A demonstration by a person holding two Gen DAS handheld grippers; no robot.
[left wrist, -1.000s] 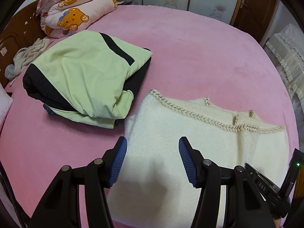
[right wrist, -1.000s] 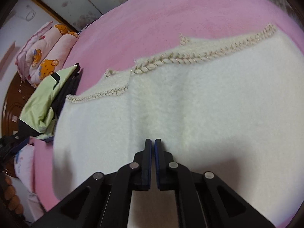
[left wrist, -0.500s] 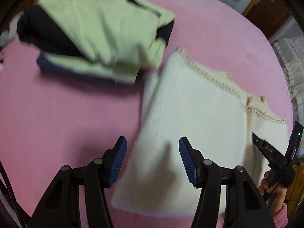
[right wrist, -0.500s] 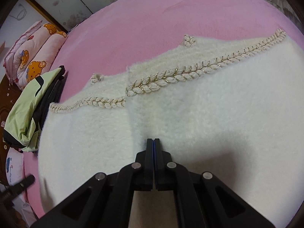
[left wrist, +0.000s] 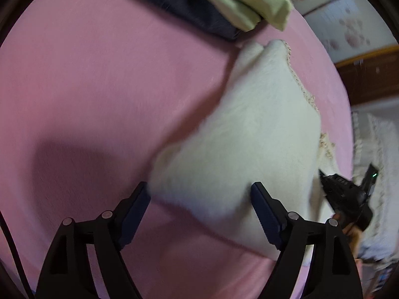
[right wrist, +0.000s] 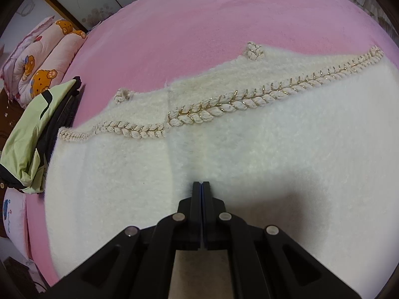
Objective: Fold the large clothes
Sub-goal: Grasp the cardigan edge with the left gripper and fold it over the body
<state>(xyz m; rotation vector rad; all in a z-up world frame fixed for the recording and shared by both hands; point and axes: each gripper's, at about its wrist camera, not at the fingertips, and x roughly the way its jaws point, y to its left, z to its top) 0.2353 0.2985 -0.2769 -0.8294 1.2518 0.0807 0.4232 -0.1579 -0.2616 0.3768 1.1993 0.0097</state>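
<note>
A fluffy white garment (left wrist: 249,129) with braided gold-flecked trim (right wrist: 224,104) lies spread flat on the pink bed (left wrist: 99,87). My left gripper (left wrist: 199,196) points down at the garment's near corner. Its jaws are opening, and the corner lies between them without the pads pressing on it. My right gripper (right wrist: 201,186) is shut over the middle of the white garment (right wrist: 274,149), with nothing seen between its fingers. The same right gripper (left wrist: 346,196) shows at the right edge of the left wrist view, held by a hand.
A folded green and black jacket (right wrist: 32,129) lies just beyond the garment's left end, also the jacket (left wrist: 237,2) at the top of the left wrist view. A rolled bear-print quilt (right wrist: 42,62) and a pink pillow (right wrist: 12,214) lie at the bed's left side.
My left gripper has swung down and rolled toward the garment's near corner, and its jaws have widened. The right gripper has closed its small gap and stayed over the same spot.
</note>
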